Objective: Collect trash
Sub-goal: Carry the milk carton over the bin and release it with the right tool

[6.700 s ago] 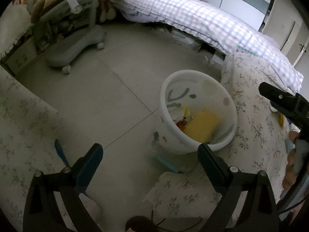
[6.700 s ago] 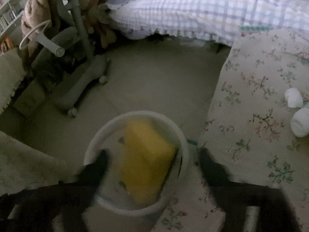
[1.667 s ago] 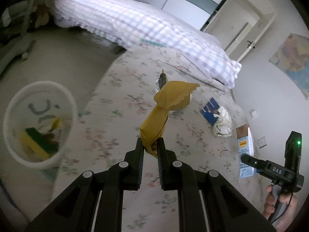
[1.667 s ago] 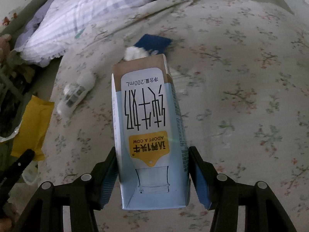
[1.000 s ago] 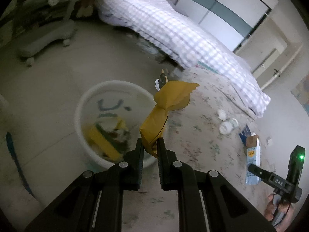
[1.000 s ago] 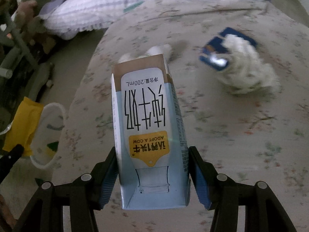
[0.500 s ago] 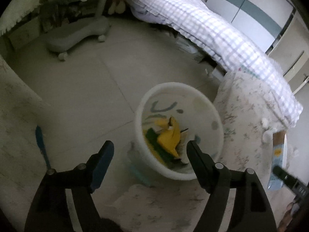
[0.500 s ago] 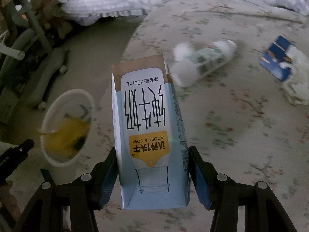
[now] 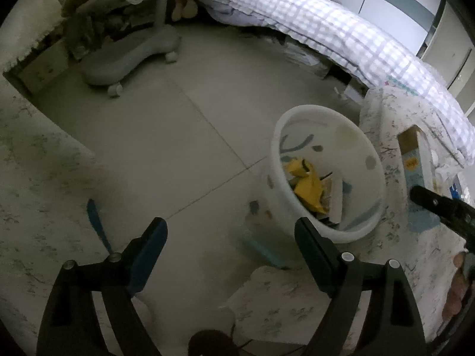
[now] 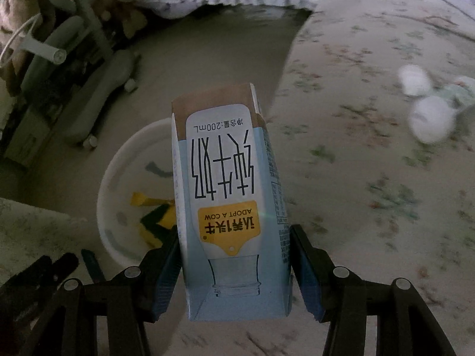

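A: Between the right gripper's (image 10: pixel 236 262) fingers: the milk carton (image 10: pixel 228 204), pinched by both blue pads, print upside down to the lens, brown end pointing away. Left gripper (image 9: pixel 231 233)?

B: Spread wide, nothing between the pads. It hangs above the grey tiled floor (image 9: pixel 166 136), with the white trash bin (image 9: pixel 322 228) just right of its right finger. In the bin: yellow wrapper (image 9: pixel 308 185) on other scraps.

A: In the right wrist view the carton sits in front of the bin (image 10: pixel 118 178), overlapping its right rim; whether it is over the opening I cannot tell. Floral bedspread (image 10: pixel 371 163) fills the right side, with two white balls (image 10: pixel 430 121) and a pale object beside them, blurred.

B: Room, left view: plaid quilt (image 9: pixel 341 32) far right, grey wheeled chair base (image 9: pixel 127 59) far left, floral fabric at the near left edge and the near right. The carton (image 9: pixel 414 160) and the right gripper's dark tip show at the right edge.

A: Versus 1.0 s ago: the left gripper then clamped the yellow wrapper; now it is released and the wrapper lies in the bin. The right gripper keeps its hold on the carton, and the bin now appears much nearer to it.
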Demonstrator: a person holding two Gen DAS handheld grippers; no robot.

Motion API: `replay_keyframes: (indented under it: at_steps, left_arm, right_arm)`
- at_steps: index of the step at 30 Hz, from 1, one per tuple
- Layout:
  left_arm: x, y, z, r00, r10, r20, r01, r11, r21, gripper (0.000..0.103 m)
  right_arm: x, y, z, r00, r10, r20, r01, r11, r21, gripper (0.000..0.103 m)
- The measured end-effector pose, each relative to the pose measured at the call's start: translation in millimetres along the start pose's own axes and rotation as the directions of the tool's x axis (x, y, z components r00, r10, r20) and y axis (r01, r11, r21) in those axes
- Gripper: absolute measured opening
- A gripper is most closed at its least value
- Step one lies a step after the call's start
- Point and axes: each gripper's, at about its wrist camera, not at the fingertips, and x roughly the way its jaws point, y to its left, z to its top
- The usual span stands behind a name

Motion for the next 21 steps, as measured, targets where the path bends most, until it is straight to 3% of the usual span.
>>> replay_keyframes:
  at_steps: [11, 13, 14, 21]
  left_arm:
    - [-2.3, 13.6, -1.4, 1.000, -0.004, 0.008, 0.004, 1.000, -0.011, 0.095]
    - [-3.9, 12.6, -2.1, 1.000, -0.005, 0.010, 0.005, 1.000, -0.011, 0.097]
    - [-4.4, 12.4, -2.3, 1.000, -0.007, 0.011, 0.007, 1.000, -0.011, 0.098]
    - [-15.0, -3.7, -2.5, 0.999, -0.037, 0.023, 0.037, 0.999, 0.017, 0.100]
  right_arm:
    - [26.6, 26.6, 4.9, 0.998, 0.043, 0.043, -0.042, 0.999, -0.025, 0.062]
    - [23.9, 26.5, 6.1, 0.996, 0.058, 0.062, -0.056, 0.998, -0.021, 0.078]
    - [21.3, 25.8, 6.5, 0.995, 0.061, 0.074, -0.060, 0.998, -0.016, 0.081]
    - [-2.6, 19.4, 5.6, 0.990, 0.060, 0.127, -0.059, 0.998, -0.012, 0.082]
